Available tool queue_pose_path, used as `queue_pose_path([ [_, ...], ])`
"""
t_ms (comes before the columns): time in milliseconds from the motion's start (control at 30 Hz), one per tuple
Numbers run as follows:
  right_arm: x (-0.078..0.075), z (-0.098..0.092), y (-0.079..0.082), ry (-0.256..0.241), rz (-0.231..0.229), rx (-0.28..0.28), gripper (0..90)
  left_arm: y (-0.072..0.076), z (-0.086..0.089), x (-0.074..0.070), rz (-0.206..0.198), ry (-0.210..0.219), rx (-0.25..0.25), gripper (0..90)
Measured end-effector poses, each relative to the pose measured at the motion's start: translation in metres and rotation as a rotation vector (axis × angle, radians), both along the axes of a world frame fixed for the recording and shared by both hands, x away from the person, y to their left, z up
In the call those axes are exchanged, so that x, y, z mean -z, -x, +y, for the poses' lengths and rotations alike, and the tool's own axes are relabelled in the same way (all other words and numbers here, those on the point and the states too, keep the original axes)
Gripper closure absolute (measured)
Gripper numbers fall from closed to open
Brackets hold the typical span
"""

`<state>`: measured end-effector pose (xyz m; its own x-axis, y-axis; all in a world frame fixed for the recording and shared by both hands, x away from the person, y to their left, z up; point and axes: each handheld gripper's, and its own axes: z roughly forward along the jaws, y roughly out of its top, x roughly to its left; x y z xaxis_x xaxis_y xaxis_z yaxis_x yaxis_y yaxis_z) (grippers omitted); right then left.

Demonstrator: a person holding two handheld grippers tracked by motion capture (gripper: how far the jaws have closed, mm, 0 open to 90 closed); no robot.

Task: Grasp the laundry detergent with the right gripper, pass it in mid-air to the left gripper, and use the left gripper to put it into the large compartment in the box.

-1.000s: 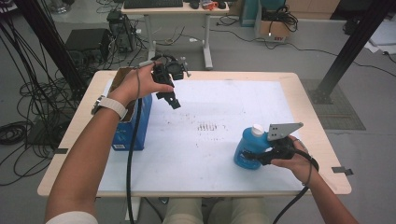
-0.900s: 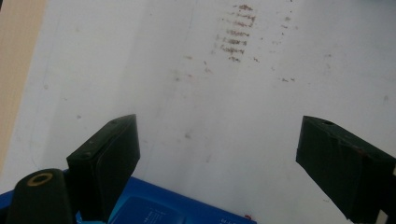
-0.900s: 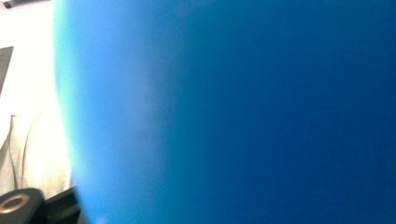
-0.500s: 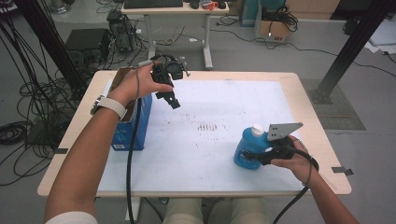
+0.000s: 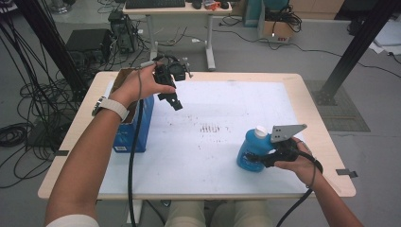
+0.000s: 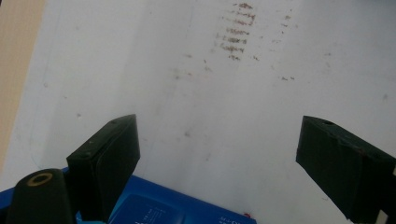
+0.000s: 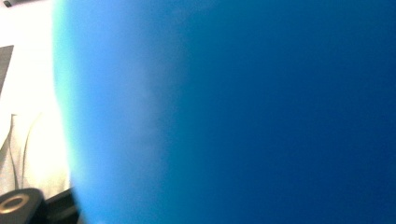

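A blue bottle (image 5: 249, 151) with a white cap stands upright on the white mat (image 5: 198, 156) at the front right. My right gripper (image 5: 259, 159) is shut on its lower body from the right, and in the right gripper view the blue bottle (image 7: 233, 112) sits right up against the lens. My left gripper (image 5: 175, 104) hangs in the air over the mat's back left, jaws pointing down and wide open with nothing between them. Between the left gripper (image 6: 219, 140) jaws lies bare mat, with the blue box (image 6: 163, 210) just below.
A blue carton box (image 5: 137, 124) stands at the mat's left edge under the left forearm. Dark smudges (image 5: 210, 127) mark the mat's middle. The wooden table (image 5: 326, 142) rim runs around the mat. Behind it are a desk (image 5: 175, 9), cables and black frame posts.
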<state>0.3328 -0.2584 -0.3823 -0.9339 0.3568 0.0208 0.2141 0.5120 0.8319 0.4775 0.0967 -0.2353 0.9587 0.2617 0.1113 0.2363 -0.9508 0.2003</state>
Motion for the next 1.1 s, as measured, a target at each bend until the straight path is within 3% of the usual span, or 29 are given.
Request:
queue_pose_path([
  [333,-0.0005,-0.0001,0.0015,0.005,0.021,0.014,43.3,0.0001,0.0006,-0.0002,-0.001,0.002,0.0,13.8],
  [633,0.0001,-0.0001,0.0002,0.0,0.004,0.003,43.3,0.0008,0.001,-0.0003,-0.001,0.003,-0.006,13.8],
  [667,-0.0004,-0.0002,0.0019,0.005,0.024,0.016,43.3,0.0008,0.0009,-0.0003,-0.001,0.003,-0.006,13.7],
  [1100,0.0001,-0.0001,0.0008,0.0,0.005,0.005,43.4,0.0016,0.0006,-0.0004,-0.004,-0.001,-0.008,13.6],
])
